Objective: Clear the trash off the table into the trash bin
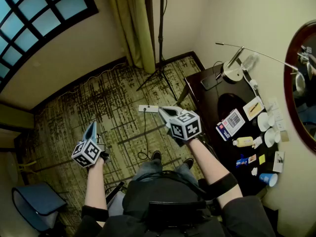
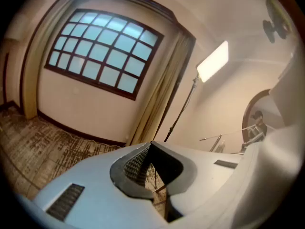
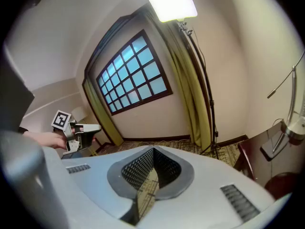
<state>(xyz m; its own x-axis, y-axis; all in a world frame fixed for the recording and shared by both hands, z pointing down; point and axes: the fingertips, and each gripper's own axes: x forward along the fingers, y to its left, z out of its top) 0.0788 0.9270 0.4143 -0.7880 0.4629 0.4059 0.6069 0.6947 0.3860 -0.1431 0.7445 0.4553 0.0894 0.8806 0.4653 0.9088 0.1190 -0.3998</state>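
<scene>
Trash, a blue cup (image 1: 268,179) and small wrappers (image 1: 242,161), lies on the desk (image 1: 203,102), well apart from left tongs (image 1: 92,125) and right tongs (image 1: 162,110), both closed, empty. Probably light, crushable: pinch the rim gently.

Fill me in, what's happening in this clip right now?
A person stands on the carpet holding the left gripper and right gripper out in front, both shut and empty. Nothing is picked up yet: the table on their right carries a blue cup, a yellow bottle, a booklet and small scraps. What looks like the bin sits on the floor, lower left.
</scene>
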